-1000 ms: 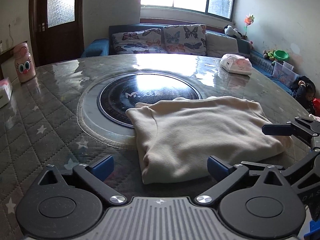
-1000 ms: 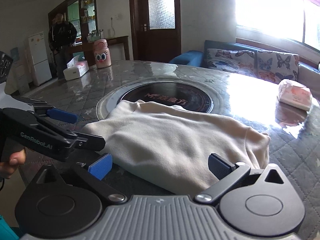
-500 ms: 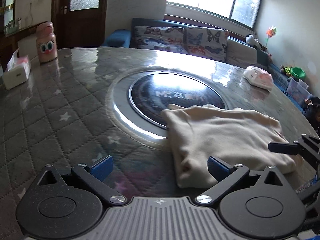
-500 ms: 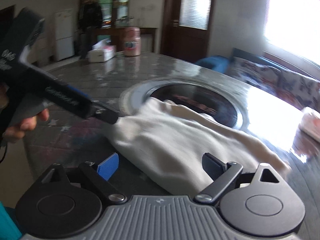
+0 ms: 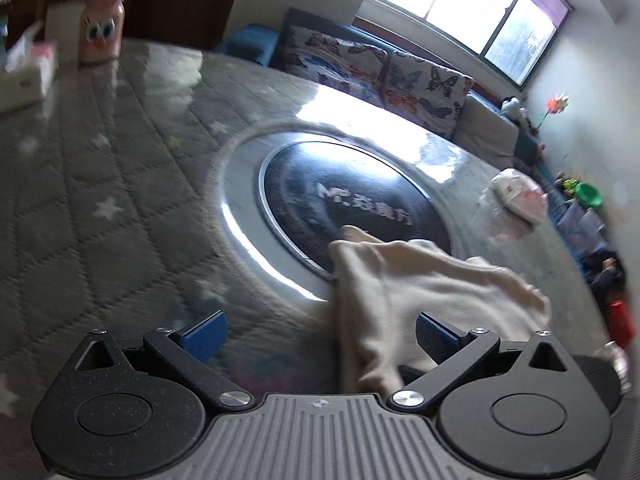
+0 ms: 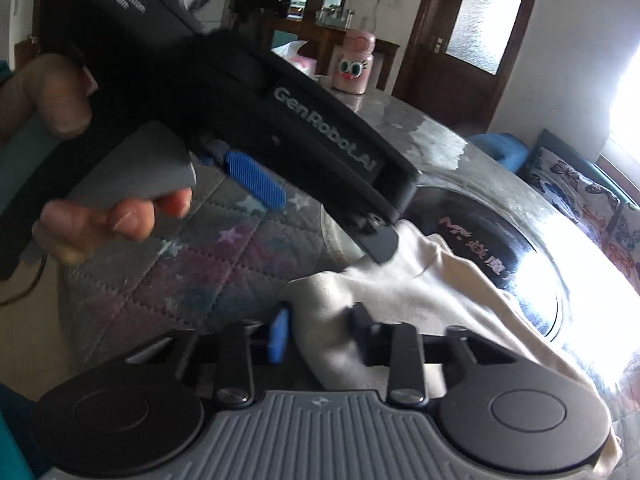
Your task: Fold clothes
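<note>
A cream garment lies bunched on the round table, partly over the dark centre disc. In the right wrist view the garment has its near edge drawn up between the fingers of my right gripper, which is shut on it. My left gripper stands wide open just above the table, with the garment's lifted fold running past its right pad. The right wrist view shows the left gripper from the side, held in a hand, its tip close to the garment's far corner.
A quilted grey star-pattern cover tops the table. A pink bottle and a tissue box stand at the far left, a wrapped packet at the right edge. A sofa with butterfly cushions is behind.
My right gripper has closed on the garment's near edge and pulled it up, so the flat fold is now bunched. The left gripper has swung left and stayed open.
</note>
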